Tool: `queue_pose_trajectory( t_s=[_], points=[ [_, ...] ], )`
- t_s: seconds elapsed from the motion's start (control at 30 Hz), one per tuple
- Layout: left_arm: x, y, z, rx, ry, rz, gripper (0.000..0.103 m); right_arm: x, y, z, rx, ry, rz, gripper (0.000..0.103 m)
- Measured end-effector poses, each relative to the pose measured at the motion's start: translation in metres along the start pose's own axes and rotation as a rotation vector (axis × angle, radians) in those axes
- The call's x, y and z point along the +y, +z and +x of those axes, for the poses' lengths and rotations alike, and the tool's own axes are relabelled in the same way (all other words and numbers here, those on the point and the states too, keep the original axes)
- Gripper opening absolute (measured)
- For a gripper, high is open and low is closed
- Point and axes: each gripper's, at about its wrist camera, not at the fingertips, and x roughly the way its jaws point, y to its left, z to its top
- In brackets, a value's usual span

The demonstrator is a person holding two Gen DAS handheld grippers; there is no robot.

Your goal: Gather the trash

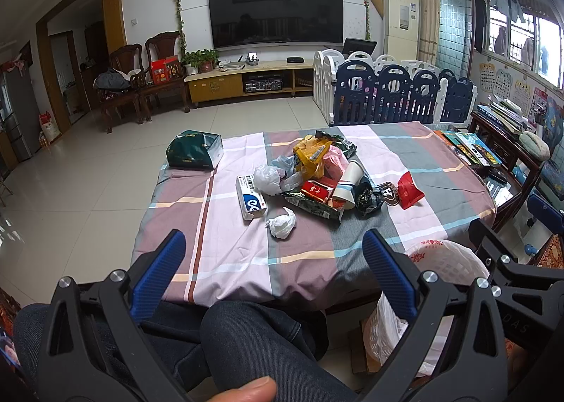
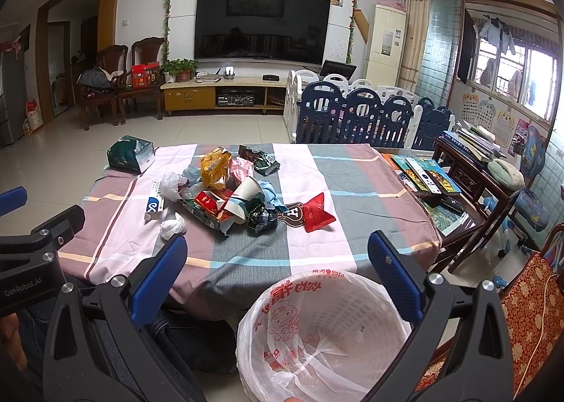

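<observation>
While you sit at the table's near edge, your left gripper (image 1: pixel 273 254) and right gripper (image 2: pixel 276 261) both hang with fingers spread wide, holding nothing; the trash pile (image 1: pixel 317 176) lies mid-tablecloth (image 1: pixel 232 250), and the lined wastebasket (image 2: pixel 317 335) stands below your right gripper

"GenRobot.AI" in white on left gripper (image 2: pixel 21 291) body, left edge of right wrist view. Large "H" on brown badge (image 2: pixel 292 214) mid-tabletop. Red print on bin liner (image 2: pixel 282 310): unreadable.
</observation>
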Motion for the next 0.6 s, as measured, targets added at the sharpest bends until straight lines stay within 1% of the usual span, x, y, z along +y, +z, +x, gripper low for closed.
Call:
queue_pose_trajectory(
  t_s=[0.6],
  points=[
    [0.0002, 0.0004, 0.0005, 0.003, -0.001, 0.0, 0.1, 0.0023, 0.0016, -0.0017, -0.001, 0.001, -0.002, 0.1]
  ],
)
